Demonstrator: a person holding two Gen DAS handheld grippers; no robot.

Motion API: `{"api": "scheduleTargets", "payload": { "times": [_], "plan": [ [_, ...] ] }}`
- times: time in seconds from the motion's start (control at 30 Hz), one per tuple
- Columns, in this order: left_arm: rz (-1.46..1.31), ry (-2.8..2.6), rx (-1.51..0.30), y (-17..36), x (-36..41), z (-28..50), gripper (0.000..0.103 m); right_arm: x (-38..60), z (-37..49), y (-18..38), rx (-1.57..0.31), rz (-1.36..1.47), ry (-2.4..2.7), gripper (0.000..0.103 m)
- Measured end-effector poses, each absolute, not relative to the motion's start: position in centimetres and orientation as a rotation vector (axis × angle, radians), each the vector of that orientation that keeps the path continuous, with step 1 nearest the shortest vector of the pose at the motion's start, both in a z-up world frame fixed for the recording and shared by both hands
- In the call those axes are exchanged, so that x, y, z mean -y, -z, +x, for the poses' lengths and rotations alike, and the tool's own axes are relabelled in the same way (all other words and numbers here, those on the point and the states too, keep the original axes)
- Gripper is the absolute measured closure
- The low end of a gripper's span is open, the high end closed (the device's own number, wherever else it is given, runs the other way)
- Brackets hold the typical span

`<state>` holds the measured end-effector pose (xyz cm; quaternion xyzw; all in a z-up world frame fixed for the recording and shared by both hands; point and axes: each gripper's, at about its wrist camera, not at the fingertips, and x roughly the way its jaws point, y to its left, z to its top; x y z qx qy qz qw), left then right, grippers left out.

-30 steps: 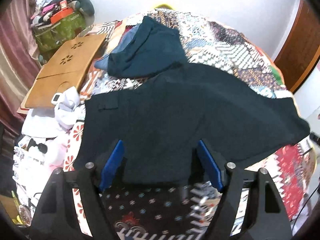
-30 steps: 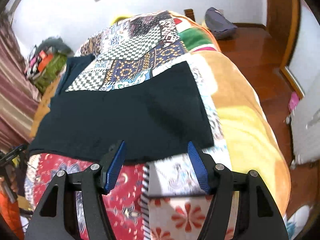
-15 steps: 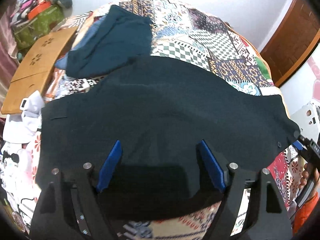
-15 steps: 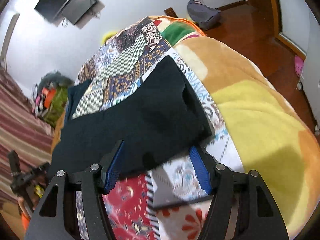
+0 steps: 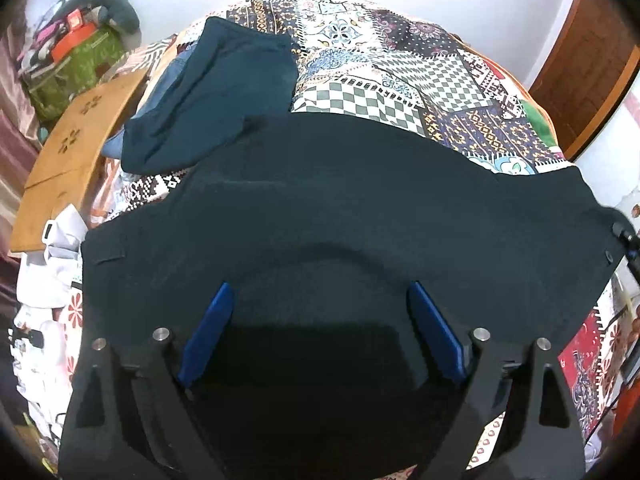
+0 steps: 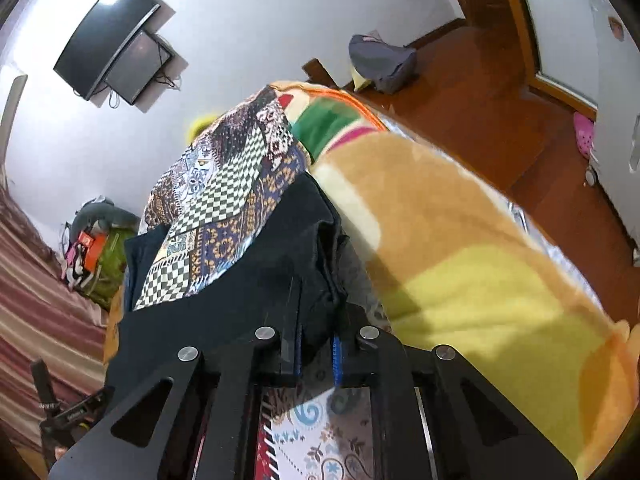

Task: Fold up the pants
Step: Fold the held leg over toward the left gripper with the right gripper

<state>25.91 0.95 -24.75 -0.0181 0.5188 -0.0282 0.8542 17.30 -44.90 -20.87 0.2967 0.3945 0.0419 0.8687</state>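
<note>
Dark navy pants (image 5: 340, 200) lie spread across a patchwork bedspread (image 5: 400, 80). My left gripper (image 5: 320, 320) is open, its blue pads wide apart, low over the near edge of the pants. In the right wrist view my right gripper (image 6: 316, 356) is shut on the hem end of the pants (image 6: 280, 272), with the cloth bunched between the blue pads. The right gripper's tip also shows at the right edge of the left wrist view (image 5: 624, 240).
A second folded teal garment (image 5: 216, 92) lies at the far left of the bed. A wooden lap table (image 5: 76, 152) and white clutter (image 5: 48, 272) sit beside it on the left. A yellow-orange blanket (image 6: 480, 280) covers the bed's right side above the wooden floor (image 6: 500, 100).
My right gripper has closed on the pants hem and tilted up. My left gripper has moved forward over the pants and stays open.
</note>
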Motion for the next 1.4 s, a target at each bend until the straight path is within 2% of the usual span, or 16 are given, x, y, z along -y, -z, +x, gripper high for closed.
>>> {"api": "scheduleTargets", "payload": {
  "times": [0.17,0.33,0.53,0.7,0.87,1.2,1.3,1.4],
  "plan": [
    [-0.079,0.069,-1.077,23.9,-1.6,25.5,0.013,43.4,17.4,18.0,-0.782,0.546,-0.115,0.094],
    [-0.098,0.054,-0.982,21.0,-2.7,24.1,0.013,40.5,17.9,13.7,-0.708,0.485,-0.193,0.094],
    [-0.120,0.049,-0.886,17.7,-4.6,22.1,0.013,34.7,19.2,9.1,-0.621,0.422,-0.326,0.094],
    [-0.134,0.036,-0.829,16.0,-6.3,20.2,0.013,29.3,20.3,7.6,-0.602,0.387,-0.428,0.094],
    [-0.132,0.017,-0.816,15.7,-7.7,18.7,0.013,22.9,21.4,9.3,-0.667,0.335,-0.537,0.094],
    [-0.129,0.002,-0.862,17.5,-8.5,17.3,0.013,11.9,19.7,18.9,-0.956,0.111,-0.725,0.093],
    [-0.123,0.002,-0.867,17.6,-8.4,17.4,0.013,11.0,18.8,20.3,-1.002,0.032,-0.740,0.086],
    [-0.115,0.011,-0.868,17.3,-8.0,17.7,0.013,11.3,18.5,19.9,-1.006,0.023,-0.770,0.074]
  ]
}}
